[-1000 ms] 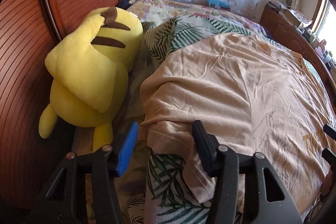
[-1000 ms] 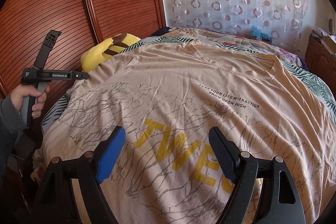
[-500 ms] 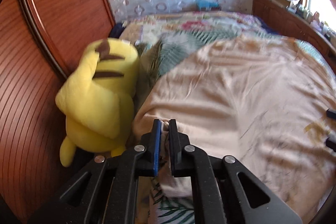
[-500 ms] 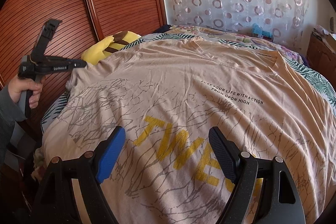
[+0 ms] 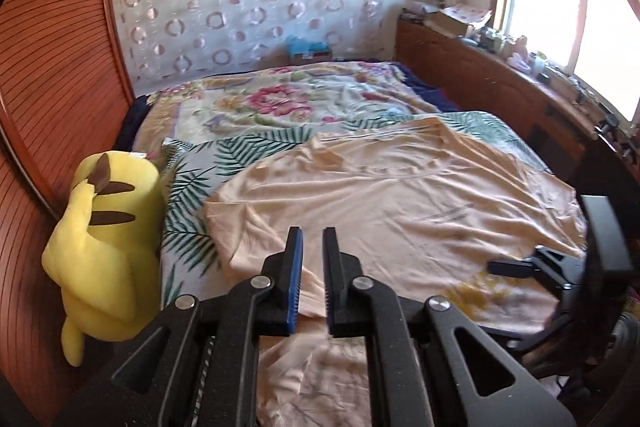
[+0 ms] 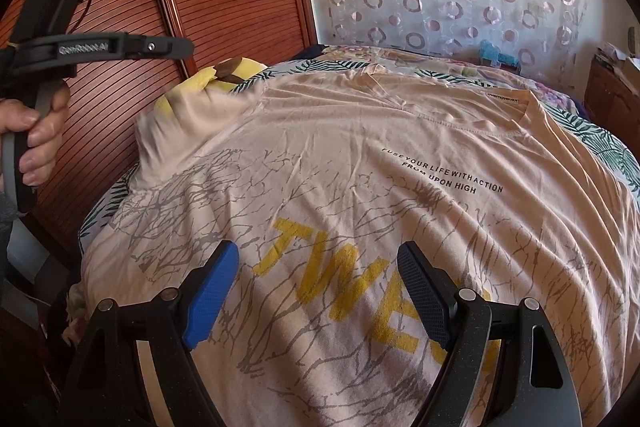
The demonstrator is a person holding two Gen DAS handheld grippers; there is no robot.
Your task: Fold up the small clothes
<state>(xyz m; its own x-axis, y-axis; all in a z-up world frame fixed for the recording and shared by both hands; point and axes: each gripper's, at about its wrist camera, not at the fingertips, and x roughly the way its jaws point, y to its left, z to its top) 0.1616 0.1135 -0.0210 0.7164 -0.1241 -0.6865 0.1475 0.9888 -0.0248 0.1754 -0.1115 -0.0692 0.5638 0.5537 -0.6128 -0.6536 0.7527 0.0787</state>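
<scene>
A peach T-shirt (image 6: pixel 360 155) with yellow letters lies spread face up on the bed, and it also shows in the left wrist view (image 5: pixel 400 207). Its left sleeve (image 6: pixel 180 131) is raised and blurred in front of the yellow plush. My left gripper (image 5: pixel 312 233) hangs above that sleeve; its jaws are opening, a narrow gap apart, with no cloth pinched between them. From the right wrist view the left gripper (image 6: pixel 190 47) is clear of the cloth, held by a hand (image 6: pixel 36 135). My right gripper (image 6: pixel 316 259) stands open low over the shirt's hem.
A yellow plush toy (image 5: pixel 108 227) leans against the red-brown slatted wardrobe (image 5: pixel 48 107) at the bed's left edge. Leaf-print and floral bedding (image 5: pixel 280 99) lies beyond the shirt. A wooden sideboard (image 5: pixel 500 83) with clutter runs along the right under the window.
My left gripper closed on the sleeve edge, then rose and swung toward the shirt's middle, lifting the sleeve; its jaws now show a slightly wider gap. The right gripper has stayed still.
</scene>
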